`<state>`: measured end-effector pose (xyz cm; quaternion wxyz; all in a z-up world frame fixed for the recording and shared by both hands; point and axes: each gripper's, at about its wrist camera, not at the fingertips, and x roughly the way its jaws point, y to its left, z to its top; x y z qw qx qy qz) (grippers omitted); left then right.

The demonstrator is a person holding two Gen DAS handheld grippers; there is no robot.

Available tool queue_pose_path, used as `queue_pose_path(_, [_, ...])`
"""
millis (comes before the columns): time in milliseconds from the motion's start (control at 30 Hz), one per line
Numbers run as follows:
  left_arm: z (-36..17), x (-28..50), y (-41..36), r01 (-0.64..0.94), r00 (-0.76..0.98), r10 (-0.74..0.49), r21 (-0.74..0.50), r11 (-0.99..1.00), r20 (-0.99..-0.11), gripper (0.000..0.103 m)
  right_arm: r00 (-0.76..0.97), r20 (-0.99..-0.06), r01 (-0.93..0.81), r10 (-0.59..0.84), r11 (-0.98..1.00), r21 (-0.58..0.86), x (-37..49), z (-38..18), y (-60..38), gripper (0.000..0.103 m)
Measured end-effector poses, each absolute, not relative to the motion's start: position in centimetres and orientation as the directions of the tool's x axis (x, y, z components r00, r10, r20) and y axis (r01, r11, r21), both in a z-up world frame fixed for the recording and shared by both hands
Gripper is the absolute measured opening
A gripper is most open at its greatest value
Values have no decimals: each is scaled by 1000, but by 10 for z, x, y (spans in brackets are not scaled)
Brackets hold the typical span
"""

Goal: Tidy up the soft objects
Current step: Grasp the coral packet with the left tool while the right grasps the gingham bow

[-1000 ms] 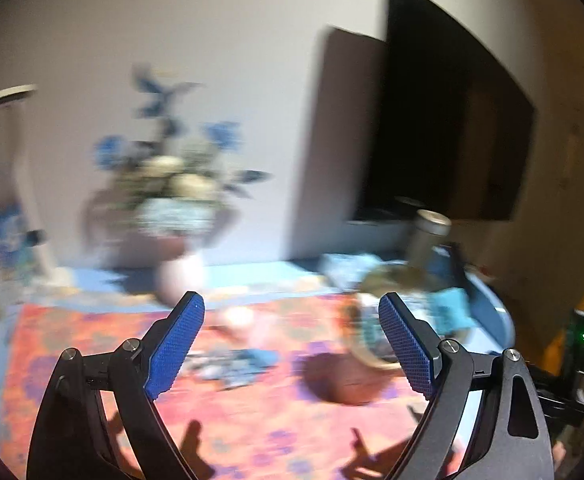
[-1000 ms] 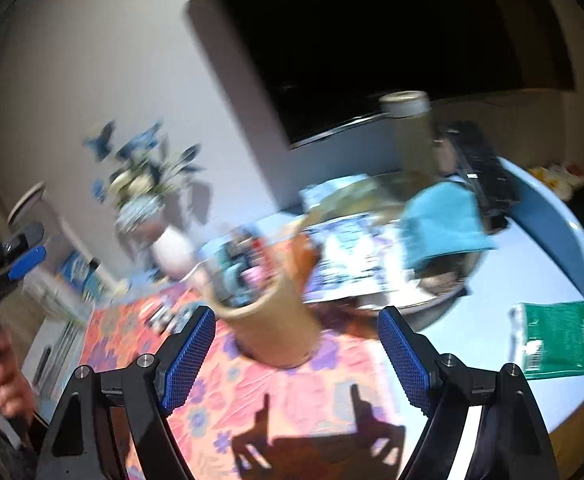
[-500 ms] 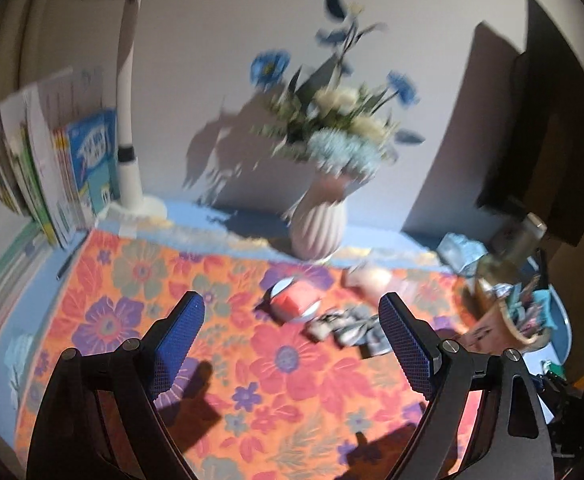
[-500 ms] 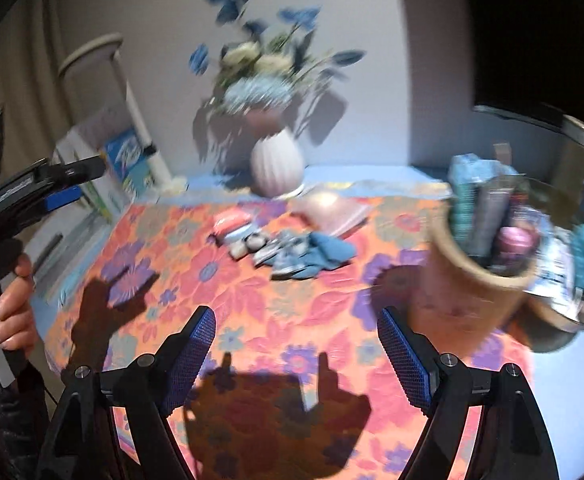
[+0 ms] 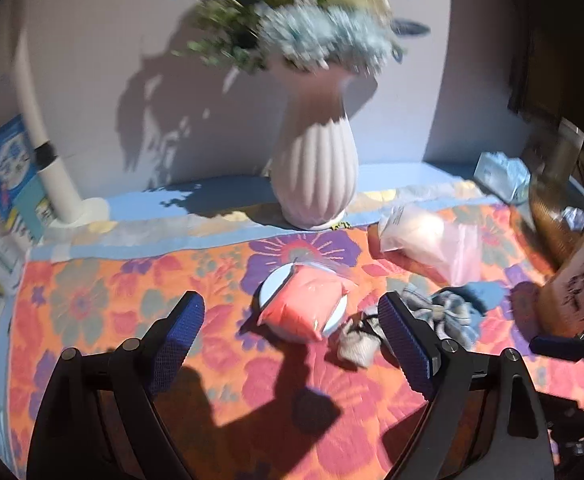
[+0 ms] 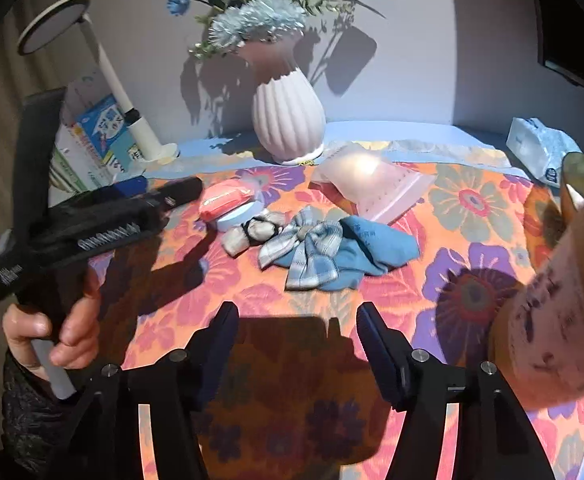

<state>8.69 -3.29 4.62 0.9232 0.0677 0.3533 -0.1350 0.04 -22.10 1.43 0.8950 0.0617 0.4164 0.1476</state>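
A coral soft packet (image 5: 305, 308) lies on a pale blue disc on the floral cloth (image 5: 92, 304). It sits just beyond and between the fingers of my left gripper (image 5: 290, 312), whose jaws stand wide, closing slightly and touching nothing. Right of the packet lie a grey scrunchie (image 5: 355, 344), a plaid bow (image 6: 307, 248), a blue cloth (image 6: 375, 244) and a pink clear pouch (image 6: 371, 188). My right gripper (image 6: 297, 312) hovers short of the bow, jaws closing on nothing. The right wrist view also shows the packet (image 6: 224, 198) and a hand (image 6: 52, 328) holding the left gripper.
A ribbed white vase (image 6: 288, 120) of flowers stands at the back against the wall. A white lamp (image 6: 132, 116) and upright books (image 6: 96, 136) are at the left. A tissue pack (image 6: 539, 152) and a brown paper cup (image 6: 559, 308) are at the right.
Both views swung left, from the bowl, cup and dark screen to the vase and soft items, and both grippers came lower and closer. The right jaws have narrowed.
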Motion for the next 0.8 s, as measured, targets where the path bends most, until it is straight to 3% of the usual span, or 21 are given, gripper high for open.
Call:
queue_pose_path(367, [21,112,-33,351,657,-282,-48,935,-699,78,638,-730,-237,246,964,117,53,7,-191,56])
queue_pose_path(467, [15,115,-31,349,645,-288,-62,935,-708,68,630,-744,-226,224,969,100,64,-3,-190,54])
queue_pose_path(533, [12,117,-31,348,631,-290,-72,935,-720,48,630,-749,-215,207,973,89,68,-9,-189,52])
queue_pose_path(667, [14,112,-31,344,648,-283,-59,937,-707,44,642,-750,-193,158,980,42,71,-17,-186,32])
queue_pose_path(800, [24,106,-23,330,685,-306,-93,939,-661,43,668,-721,-195,185,978,70,64,-13,-195,21])
